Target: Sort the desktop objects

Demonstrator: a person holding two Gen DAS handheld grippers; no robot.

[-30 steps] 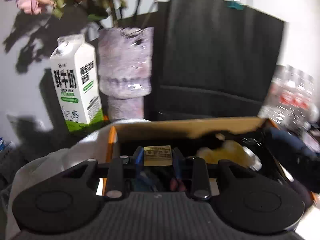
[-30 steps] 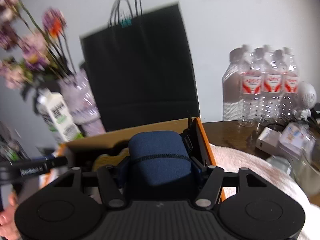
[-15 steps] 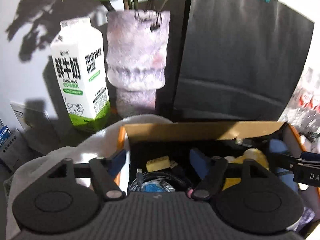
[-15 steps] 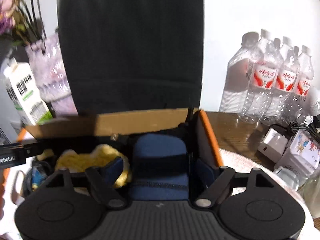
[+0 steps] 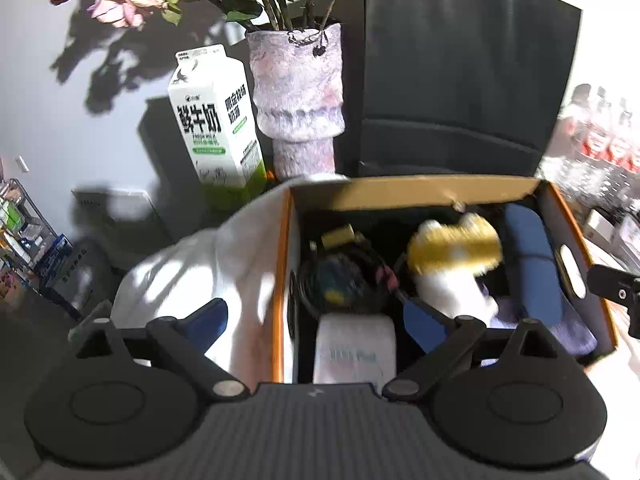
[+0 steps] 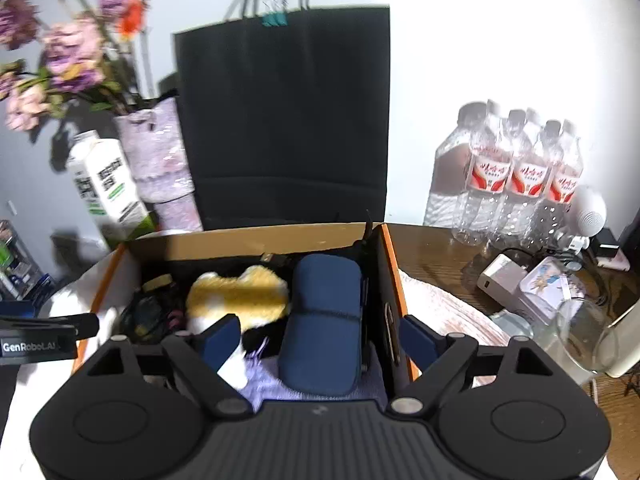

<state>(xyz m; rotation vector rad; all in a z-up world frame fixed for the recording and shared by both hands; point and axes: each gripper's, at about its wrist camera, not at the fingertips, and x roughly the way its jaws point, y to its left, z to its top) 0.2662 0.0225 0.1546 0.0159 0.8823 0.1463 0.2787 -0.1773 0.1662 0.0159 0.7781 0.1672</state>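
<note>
Box (image 6: 256, 240) with blue case (image 6: 324, 320), plush (image 6: 240, 296)

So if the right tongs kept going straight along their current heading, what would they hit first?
Most likely the dark blue fabric zip case lying in the orange-edged cardboard box. It sits centred between the opening, empty right tongs, though depth is hard to judge in this fisheye view.
</note>
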